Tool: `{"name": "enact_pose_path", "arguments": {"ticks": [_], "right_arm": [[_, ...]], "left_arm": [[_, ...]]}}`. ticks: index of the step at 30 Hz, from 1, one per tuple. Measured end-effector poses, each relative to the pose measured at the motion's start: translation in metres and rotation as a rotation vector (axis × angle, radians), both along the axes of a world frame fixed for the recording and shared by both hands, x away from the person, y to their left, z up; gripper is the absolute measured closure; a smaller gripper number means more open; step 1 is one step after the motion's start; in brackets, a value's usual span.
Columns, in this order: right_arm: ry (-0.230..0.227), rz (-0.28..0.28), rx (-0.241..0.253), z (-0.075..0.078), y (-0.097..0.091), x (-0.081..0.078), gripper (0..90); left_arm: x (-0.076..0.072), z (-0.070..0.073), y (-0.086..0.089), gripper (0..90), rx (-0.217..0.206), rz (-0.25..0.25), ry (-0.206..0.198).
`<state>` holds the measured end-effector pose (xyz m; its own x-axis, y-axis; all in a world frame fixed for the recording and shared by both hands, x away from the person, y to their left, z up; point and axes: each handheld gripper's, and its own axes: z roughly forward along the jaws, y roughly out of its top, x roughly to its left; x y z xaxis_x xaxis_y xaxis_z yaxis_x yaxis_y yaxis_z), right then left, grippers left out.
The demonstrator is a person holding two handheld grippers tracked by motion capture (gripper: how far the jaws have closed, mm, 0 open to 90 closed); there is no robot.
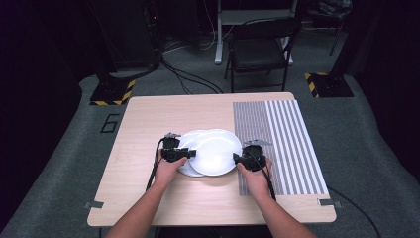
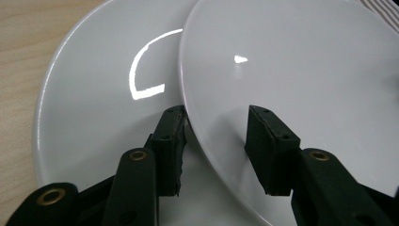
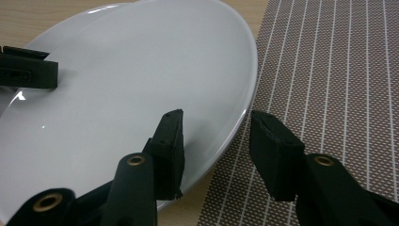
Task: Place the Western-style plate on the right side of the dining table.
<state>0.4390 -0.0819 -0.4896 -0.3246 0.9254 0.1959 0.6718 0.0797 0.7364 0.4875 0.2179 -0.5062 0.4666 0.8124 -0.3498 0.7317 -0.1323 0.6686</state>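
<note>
Top plate between both tongs

A recording lab or test room — dark walls, grey carpet, cables on the floor, stands with hazard-striped feet, a folding chair behind the wooden desk

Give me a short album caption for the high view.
Two hand-held grippers, left and right, flank the top plate of two.
</note>
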Motion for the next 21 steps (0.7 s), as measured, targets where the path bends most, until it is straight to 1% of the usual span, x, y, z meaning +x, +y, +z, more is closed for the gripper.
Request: {"name": "enact_pose_path", "arguments": {"ticks": [1,3,8,9,11,12,13,15,17,18,21], "right_arm": [[-0.002,0.003,-0.007,-0.001,-0.001,0.000,55.3],[0.004,0.001,0.001,-0.002,-0.001,0.001,55.3],[0.025,-0.021,0.051,-0.006,-0.004,0.001,55.1],[0.031,-0.031,0.065,-0.008,-0.004,0.001,54.3],[0.034,-0.034,0.068,-0.008,-0.004,0.001,53.7],[0.036,-0.038,0.072,-0.009,-0.003,0.000,52.0],[0.037,-0.041,0.076,-0.009,-0.003,0.000,50.1],[0.041,-0.064,0.088,-0.010,-0.001,-0.002,48.2],[0.049,-0.059,0.097,-0.012,0.002,-0.003,47.6],[0.037,-0.064,0.069,-0.011,0.008,-0.005,43.2],[0.033,-0.078,0.056,-0.011,0.010,-0.006,42.6]], "left_arm": [[0.000,0.000,-0.001,53.9,-0.008,0.000,0.002],[-0.001,0.000,-0.002,52.2,-0.014,-0.010,0.000],[-0.002,0.000,-0.005,50.7,-0.041,-0.008,0.006],[-0.003,0.000,-0.005,49.7,-0.044,-0.015,0.008],[-0.004,0.000,-0.006,48.7,-0.044,-0.013,0.010],[-0.004,-0.001,-0.006,48.7,-0.041,-0.020,0.011],[-0.004,-0.001,-0.007,48.6,-0.046,-0.017,0.015],[-0.004,-0.002,-0.006,49.4,-0.057,-0.010,0.017],[-0.004,-0.002,-0.007,50.6,-0.064,-0.013,0.021],[-0.004,-0.002,-0.008,50.6,-0.058,-0.015,0.020],[-0.005,-0.001,-0.012,50.6,-0.054,0.001,0.023]]}}
